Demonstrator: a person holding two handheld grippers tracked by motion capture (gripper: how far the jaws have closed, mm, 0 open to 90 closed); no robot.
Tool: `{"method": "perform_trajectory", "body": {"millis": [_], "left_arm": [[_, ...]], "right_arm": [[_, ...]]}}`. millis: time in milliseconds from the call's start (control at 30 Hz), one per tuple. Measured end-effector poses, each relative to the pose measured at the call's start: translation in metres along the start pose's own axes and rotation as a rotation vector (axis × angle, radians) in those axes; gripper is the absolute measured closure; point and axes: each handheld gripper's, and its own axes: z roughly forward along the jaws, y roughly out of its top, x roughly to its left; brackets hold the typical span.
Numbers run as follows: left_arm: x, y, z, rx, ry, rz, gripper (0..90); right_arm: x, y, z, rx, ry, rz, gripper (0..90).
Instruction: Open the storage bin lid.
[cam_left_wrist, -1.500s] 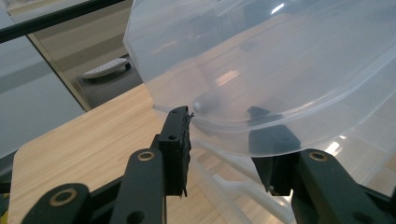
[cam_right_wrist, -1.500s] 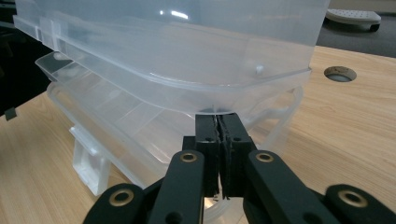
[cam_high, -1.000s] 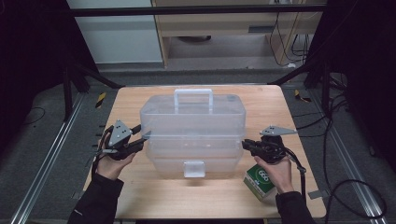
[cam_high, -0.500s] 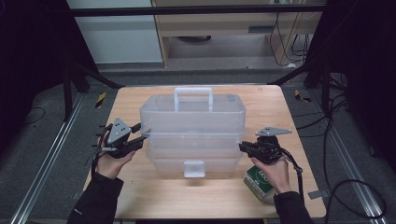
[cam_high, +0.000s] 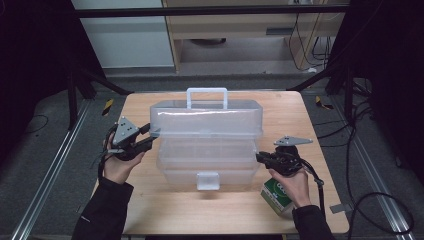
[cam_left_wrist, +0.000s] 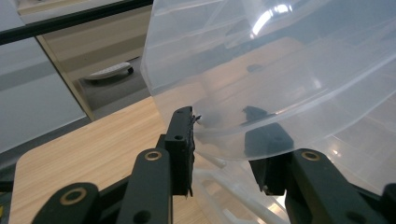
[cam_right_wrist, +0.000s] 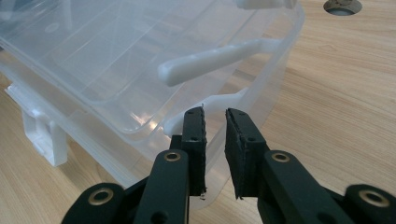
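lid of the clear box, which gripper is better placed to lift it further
Left, probably. The left gripper has its jaws around the lid edge and they have just been closing. The right gripper sits low at the box base rim, jaws nearly together.

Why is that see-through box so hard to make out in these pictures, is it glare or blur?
Mostly glare and transparency. In the left gripper view the lid carries a bright reflection near the top, and one jaw of the left claw shows dimly through the plastic. In the right gripper view the box is soft and washed out. The high view is dim, with dark surroundings and slight blur.
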Motion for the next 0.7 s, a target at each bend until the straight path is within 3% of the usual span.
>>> {"method": "perform_trajectory", "body": {"millis": [233, 600, 667, 700], "left_arm": [[0.005, 0.009, 0.004, -0.024, 0.021, -0.011, 64.3], [0.012, 0.019, 0.014, -0.042, 0.052, -0.061, 68.6], [0.011, 0.022, 0.015, -0.025, 0.058, -0.086, 69.7], [0.014, 0.024, 0.017, -0.038, 0.064, -0.057, 69.9]], "right_arm": [[0.0, 0.0, 0.0, 0.0, -0.001, -0.002, 78.0], [0.001, 0.0, 0.001, 0.001, -0.003, -0.004, 77.7], [0.001, 0.0, 0.001, 0.001, -0.004, -0.007, 77.6], [0.001, 0.0, 0.001, 0.002, -0.003, -0.003, 77.6]]}}
